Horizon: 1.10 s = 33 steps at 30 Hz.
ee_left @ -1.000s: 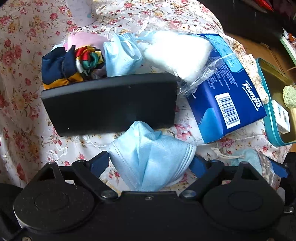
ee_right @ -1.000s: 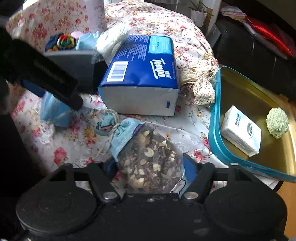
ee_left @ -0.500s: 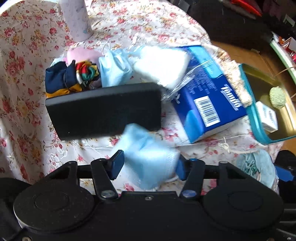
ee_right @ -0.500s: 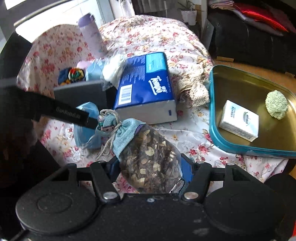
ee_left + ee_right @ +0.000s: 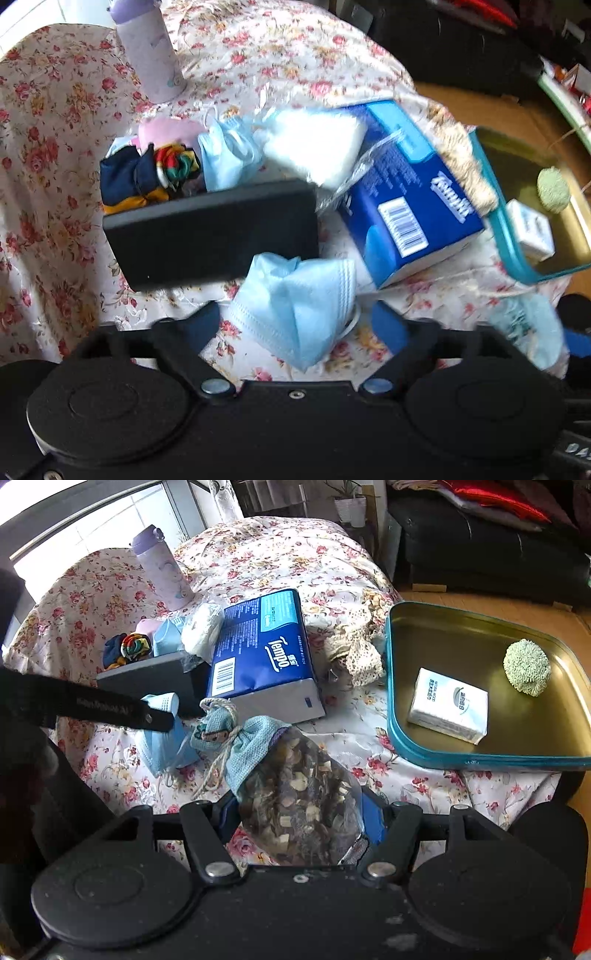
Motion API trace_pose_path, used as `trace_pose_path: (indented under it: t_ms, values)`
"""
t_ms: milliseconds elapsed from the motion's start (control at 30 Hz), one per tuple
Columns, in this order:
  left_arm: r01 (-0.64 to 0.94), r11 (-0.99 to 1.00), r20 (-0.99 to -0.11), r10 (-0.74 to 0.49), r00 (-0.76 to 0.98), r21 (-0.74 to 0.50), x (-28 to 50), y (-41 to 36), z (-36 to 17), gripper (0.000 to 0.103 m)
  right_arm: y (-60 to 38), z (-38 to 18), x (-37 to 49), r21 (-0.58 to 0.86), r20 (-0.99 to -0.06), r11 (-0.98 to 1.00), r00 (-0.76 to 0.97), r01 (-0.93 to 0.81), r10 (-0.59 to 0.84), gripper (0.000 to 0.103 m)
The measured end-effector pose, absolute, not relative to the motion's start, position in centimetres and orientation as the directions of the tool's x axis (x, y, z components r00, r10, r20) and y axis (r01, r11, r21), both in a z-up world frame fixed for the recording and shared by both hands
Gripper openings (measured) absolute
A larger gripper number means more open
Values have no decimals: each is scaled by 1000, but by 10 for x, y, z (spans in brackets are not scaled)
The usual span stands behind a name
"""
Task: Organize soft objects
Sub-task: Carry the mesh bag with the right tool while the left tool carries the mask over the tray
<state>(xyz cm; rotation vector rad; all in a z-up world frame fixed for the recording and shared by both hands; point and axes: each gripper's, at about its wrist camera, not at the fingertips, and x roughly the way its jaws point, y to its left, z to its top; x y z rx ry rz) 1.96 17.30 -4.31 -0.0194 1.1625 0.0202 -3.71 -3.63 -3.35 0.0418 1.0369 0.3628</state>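
Observation:
My left gripper (image 5: 295, 325) is open; its blue fingertips stand apart on either side of a light blue face mask (image 5: 295, 302), which lies loose on the floral cloth in front of the black box (image 5: 210, 229). The box holds a scarf (image 5: 147, 177), another mask (image 5: 225, 155) and a white packet (image 5: 314, 147). My right gripper (image 5: 299, 812) is shut on a sachet (image 5: 295, 790) of dried bits with a blue cloth top, held above the cloth. The mask also shows in the right wrist view (image 5: 162, 738).
A blue Tempo tissue pack (image 5: 262, 657) lies right of the box. A teal-rimmed gold tray (image 5: 391, 701) at the right holds a small white pack (image 5: 447, 705) and a green ball (image 5: 526, 666). A lilac bottle (image 5: 162, 568) stands behind. Lace trim (image 5: 354, 646) hangs at the table edge.
My left gripper has opened and let go of the mask, which now lies on the cloth, and has pulled back and up. My right gripper has lifted the sachet higher.

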Motion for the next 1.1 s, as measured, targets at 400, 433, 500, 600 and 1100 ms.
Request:
trace_pose_path:
  t_ms: [400,433,500,600,1100]
  values:
    - [-99,989,-939,-70,337,-109,35,187,-68,54,-29,-34,-35,207,-833,935,449,-286,322,64]
    - [-91,989,-937,-79,341,-117,34,187,-67,52,-29,-34,-35,207,-834,936,449,-285,321,64]
    - [-87,991,-930,-62,364,-100,30,185,-62,42,-30,-33,-34,206,-834,937,451,-281,319,64]
    - [-78,993,-919,-56,390,-93,22,181,-53,41,-33,-31,-34,210,-831,939,456,-272,318,64]
    - [9,990,-838,-123,532,-140,14,155,20,41,-83,-15,-22,201,-822,971,518,-129,239,64]
